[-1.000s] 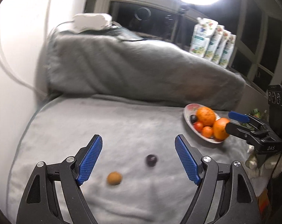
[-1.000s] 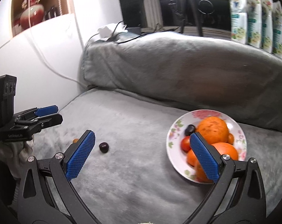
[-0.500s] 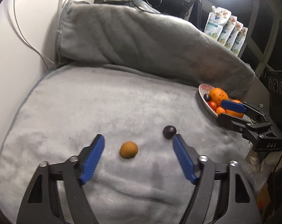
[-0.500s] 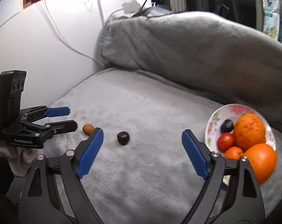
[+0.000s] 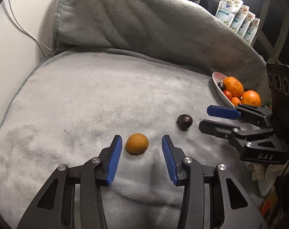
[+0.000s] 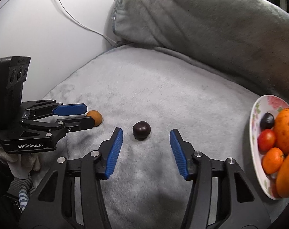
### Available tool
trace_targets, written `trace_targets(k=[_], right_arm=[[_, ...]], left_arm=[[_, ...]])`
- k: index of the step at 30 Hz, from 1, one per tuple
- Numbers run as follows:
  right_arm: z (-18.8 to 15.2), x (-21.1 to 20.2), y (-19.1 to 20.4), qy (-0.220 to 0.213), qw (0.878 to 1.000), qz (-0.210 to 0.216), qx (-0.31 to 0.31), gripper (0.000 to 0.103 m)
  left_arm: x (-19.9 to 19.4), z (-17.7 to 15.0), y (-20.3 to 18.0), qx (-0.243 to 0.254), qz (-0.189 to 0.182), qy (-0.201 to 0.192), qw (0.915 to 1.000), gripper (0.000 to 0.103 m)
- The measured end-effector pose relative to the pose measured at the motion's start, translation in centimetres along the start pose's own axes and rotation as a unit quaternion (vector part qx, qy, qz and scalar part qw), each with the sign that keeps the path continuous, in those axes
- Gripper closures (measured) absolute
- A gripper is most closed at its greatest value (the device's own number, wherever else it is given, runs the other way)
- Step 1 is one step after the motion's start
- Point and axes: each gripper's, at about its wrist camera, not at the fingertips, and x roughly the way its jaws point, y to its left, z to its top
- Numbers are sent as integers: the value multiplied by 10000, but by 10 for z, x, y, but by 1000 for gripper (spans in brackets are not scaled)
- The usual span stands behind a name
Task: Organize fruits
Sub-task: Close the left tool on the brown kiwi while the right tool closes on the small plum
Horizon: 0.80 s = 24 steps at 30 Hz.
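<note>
Two loose fruits lie on the grey blanket [image 5: 77, 99], one before each claw. The left gripper [image 5: 142, 145] is spread, and the small orange fruit [image 5: 137, 143] sits on the blanket between its blue pads [image 5: 113, 158], just past the tips and touching neither. The right gripper [image 6: 146, 141] is likewise spread around the dark plum [image 6: 141, 130], which lies nearer its left pad. Each fruit is round, so no long axis matters; each claw is nearest its own fruit. The plate [image 6: 256, 133] of fruit rests at the blanket's right edge, closer to the right gripper. Only the right wrist view shows the plate's contents clearly; the left wrist view shows it edge-on, with pouches [image 5: 238, 19] behind.
</note>
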Motion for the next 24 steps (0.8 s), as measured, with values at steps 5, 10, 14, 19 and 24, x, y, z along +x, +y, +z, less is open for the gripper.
trace_targets(k=[5, 10, 14, 19, 24], right_arm=[[2, 12, 2, 110, 9999, 43, 14, 58], [2, 20, 2, 189, 9998, 71, -1, 62], [3, 25, 3, 230, 9997, 82, 3, 66], [3, 30, 3, 275, 9996, 111, 15, 69], [5, 32, 8, 281, 9995, 140, -74, 79]], left_arm=[[6, 1, 2, -23, 18, 65, 10000, 65], [12, 1, 1, 16, 41, 109, 9999, 72], [17, 0, 3, -1, 65, 163, 9998, 77], [17, 0, 3, 21, 82, 172, 9998, 78], [17, 0, 2, 41, 101, 160, 9998, 78]])
